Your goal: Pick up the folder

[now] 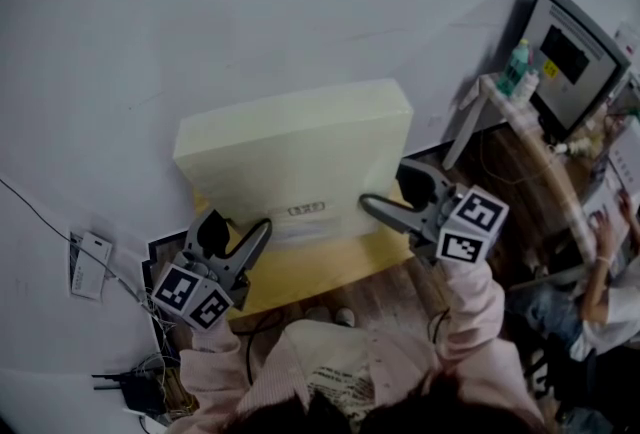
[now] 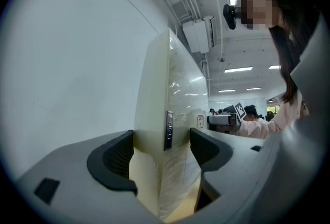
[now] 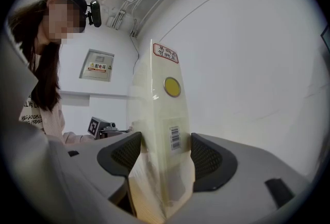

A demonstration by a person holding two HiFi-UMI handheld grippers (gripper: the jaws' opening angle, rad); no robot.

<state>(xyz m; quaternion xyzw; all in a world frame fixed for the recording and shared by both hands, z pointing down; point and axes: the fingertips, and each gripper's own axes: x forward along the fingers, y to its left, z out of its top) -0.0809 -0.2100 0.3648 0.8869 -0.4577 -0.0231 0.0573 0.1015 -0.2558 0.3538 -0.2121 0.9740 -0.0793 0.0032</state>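
The folder point(image 1: 300, 157) is a thick pale-yellow box file wrapped in clear plastic, held up between both grippers in front of the person. My left gripper point(image 1: 236, 236) clamps its left end and my right gripper point(image 1: 402, 194) its right end. In the left gripper view the folder point(image 2: 154, 94) stands on edge between the jaws, and both dark pads point(image 2: 117, 158) touch its sides. The right gripper view shows the folder point(image 3: 162, 114), with a barcode and a yellow round sticker, pressed between the two pads point(image 3: 206, 156). Each gripper shows small in the other's view.
A white surface point(image 1: 200, 22) lies behind the folder. A monitor point(image 1: 570, 57) and a green bottle point(image 1: 515, 67) stand on a desk at the right, where another person point(image 1: 600, 262) sits. Cables and a white adaptor point(image 1: 90, 262) lie at the left, above wooden floor point(image 1: 400, 282).
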